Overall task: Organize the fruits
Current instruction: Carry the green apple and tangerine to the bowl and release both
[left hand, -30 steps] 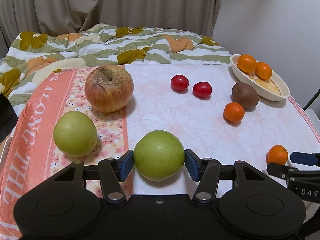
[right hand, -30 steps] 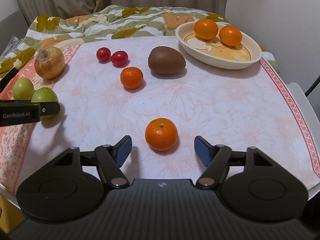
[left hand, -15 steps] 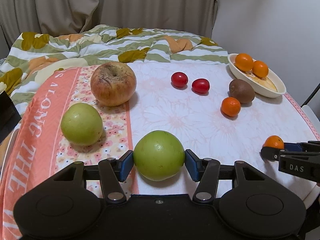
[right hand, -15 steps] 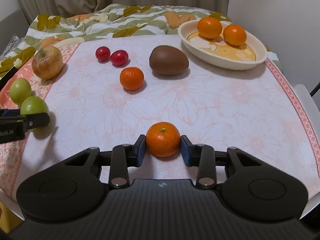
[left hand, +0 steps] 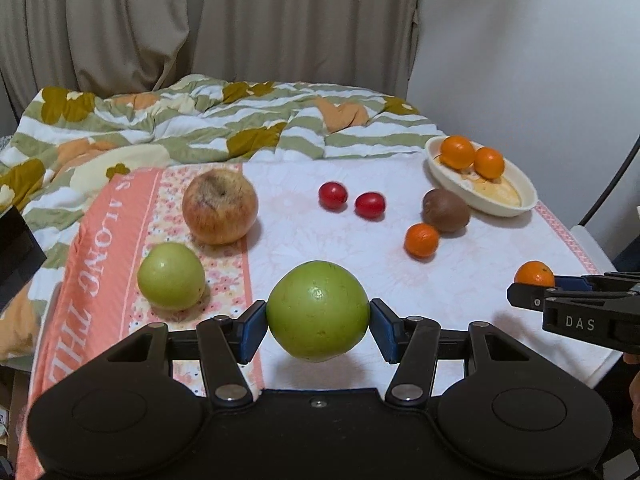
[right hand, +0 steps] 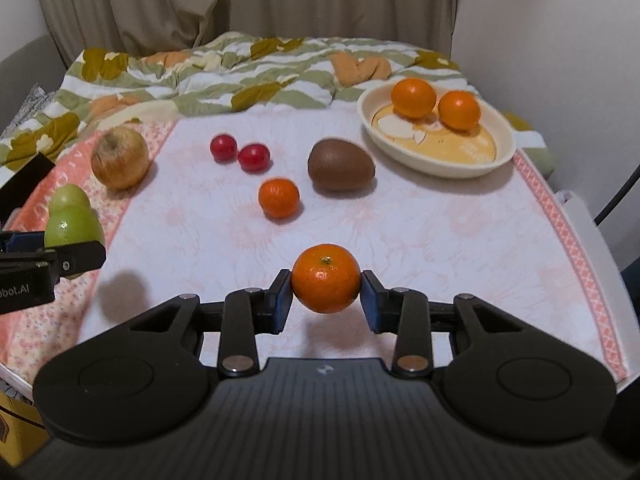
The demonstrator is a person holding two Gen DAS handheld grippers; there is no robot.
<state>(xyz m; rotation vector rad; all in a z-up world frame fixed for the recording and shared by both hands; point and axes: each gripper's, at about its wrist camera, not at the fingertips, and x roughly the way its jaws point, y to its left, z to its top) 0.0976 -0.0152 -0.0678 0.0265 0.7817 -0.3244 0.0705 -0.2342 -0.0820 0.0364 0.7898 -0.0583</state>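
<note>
My left gripper [left hand: 318,320] is shut on a green apple [left hand: 318,310] and holds it above the table. My right gripper [right hand: 326,294] is shut on a mandarin [right hand: 326,283], lifted off the cloth; it also shows in the left wrist view [left hand: 534,274]. On the table lie a second green apple [left hand: 171,275], a large reddish apple [left hand: 219,206], two red tomatoes [left hand: 332,195] [left hand: 370,205], a kiwi [right hand: 341,165] and a loose mandarin [right hand: 279,198]. A cream oval dish [right hand: 506,152] at the back right holds two mandarins [right hand: 413,93] [right hand: 459,111].
A flowered cloth [right hand: 460,232] with a pink left border covers the table. A striped green and orange blanket [left hand: 224,120] lies behind it. A wall and a dark cable [left hand: 616,176] are at the right. A black object [left hand: 16,252] sits at the left edge.
My right gripper closed on the mandarin and lifted it. My left gripper raised the green apple off the cloth, and both views pulled up and back.
</note>
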